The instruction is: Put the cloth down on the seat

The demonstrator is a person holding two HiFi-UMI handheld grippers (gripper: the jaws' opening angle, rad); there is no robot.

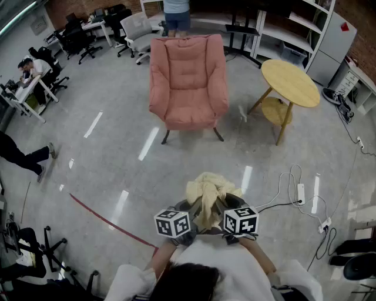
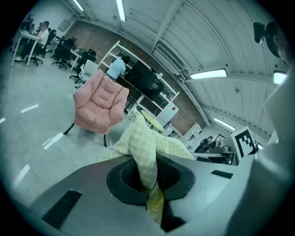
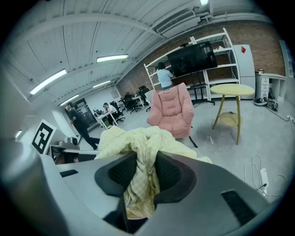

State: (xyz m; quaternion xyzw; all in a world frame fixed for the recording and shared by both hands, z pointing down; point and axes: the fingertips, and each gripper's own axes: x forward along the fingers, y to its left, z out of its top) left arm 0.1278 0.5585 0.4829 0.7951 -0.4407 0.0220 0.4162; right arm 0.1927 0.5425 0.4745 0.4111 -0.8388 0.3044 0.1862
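Observation:
A pale yellow checked cloth (image 1: 207,193) hangs bunched between both grippers, low in the head view close to the person's body. My left gripper (image 2: 146,177) is shut on one fold of the cloth (image 2: 144,147). My right gripper (image 3: 144,177) is shut on another thick fold of the cloth (image 3: 143,156). The pink padded armchair (image 1: 188,79) stands a few steps ahead on the floor, its seat (image 1: 189,115) bare. It also shows as the armchair (image 2: 99,107) in the left gripper view and the armchair (image 3: 173,109) in the right gripper view.
A round wooden side table (image 1: 289,83) stands right of the armchair. White cables and a power strip (image 1: 301,193) lie on the floor at the right. A red floor line (image 1: 106,220) runs at the lower left. Office chairs, desks and people sit at the back left; a person (image 1: 176,16) stands behind the armchair.

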